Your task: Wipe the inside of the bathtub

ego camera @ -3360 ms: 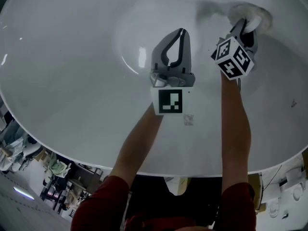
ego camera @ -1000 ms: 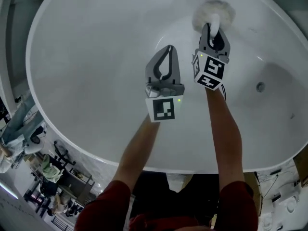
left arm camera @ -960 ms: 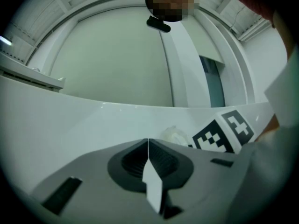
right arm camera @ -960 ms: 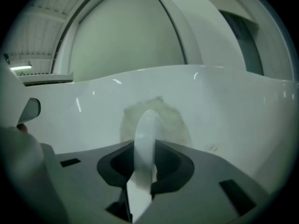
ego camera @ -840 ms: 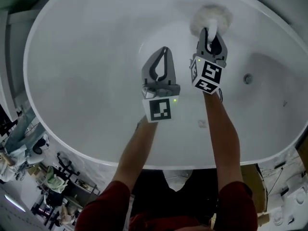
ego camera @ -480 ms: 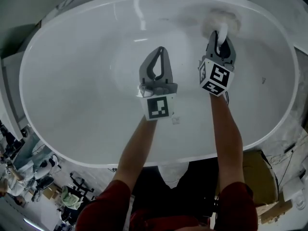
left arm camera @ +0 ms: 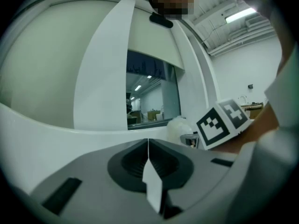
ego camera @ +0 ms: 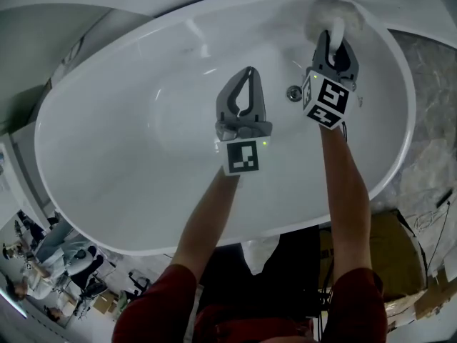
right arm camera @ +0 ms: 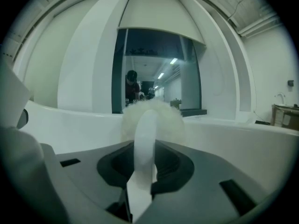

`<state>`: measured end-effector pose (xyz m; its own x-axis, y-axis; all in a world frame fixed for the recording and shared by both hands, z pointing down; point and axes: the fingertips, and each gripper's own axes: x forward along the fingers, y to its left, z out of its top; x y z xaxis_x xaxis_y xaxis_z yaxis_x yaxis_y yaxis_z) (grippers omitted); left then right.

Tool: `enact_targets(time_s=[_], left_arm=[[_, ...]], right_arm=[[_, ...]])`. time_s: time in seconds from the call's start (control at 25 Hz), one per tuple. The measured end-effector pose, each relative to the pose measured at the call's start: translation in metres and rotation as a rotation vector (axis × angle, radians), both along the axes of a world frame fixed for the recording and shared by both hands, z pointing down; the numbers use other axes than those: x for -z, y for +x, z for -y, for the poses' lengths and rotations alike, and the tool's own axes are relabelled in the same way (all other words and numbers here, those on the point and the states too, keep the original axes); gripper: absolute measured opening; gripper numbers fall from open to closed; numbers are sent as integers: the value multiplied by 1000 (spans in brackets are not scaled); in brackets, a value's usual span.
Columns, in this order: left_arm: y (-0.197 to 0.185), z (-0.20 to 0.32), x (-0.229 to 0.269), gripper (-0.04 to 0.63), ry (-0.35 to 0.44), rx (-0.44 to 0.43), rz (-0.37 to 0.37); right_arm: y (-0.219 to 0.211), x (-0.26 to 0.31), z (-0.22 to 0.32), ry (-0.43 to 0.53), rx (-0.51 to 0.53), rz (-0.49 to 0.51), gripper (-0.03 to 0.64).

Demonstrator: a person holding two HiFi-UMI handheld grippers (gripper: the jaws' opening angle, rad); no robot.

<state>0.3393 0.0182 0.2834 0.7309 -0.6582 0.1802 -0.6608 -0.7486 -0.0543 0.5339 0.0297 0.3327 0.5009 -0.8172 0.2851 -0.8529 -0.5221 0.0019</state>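
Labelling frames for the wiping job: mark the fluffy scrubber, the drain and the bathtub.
fluffy scrubber (ego camera: 333,11), head view, on its fluffy head.
drain (ego camera: 293,91), head view, on its metal centre.
bathtub (ego camera: 157,120), head view, on the bare inner floor.

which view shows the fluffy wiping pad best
The right gripper view: the fluffy pad sits centre, its white handle between the jaws. The head view shows it small near the bathtub rim; the left gripper view catches only a pale edge.
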Motion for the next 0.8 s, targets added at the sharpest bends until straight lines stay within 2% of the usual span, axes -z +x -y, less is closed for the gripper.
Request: enact_targets(time_s=[0.16,0.4,0.8], left_arm=[[9,7,-1,15,9,7,-9],[0,21,-13,15,-12,19,10],[-48,49,-20,15,-30,83,0]], right_arm=[[6,-9,7,-3,-8,-24,91],[2,-11,14,2,-44,-38,91],[-28,-21,40,17,-61,11,91]])
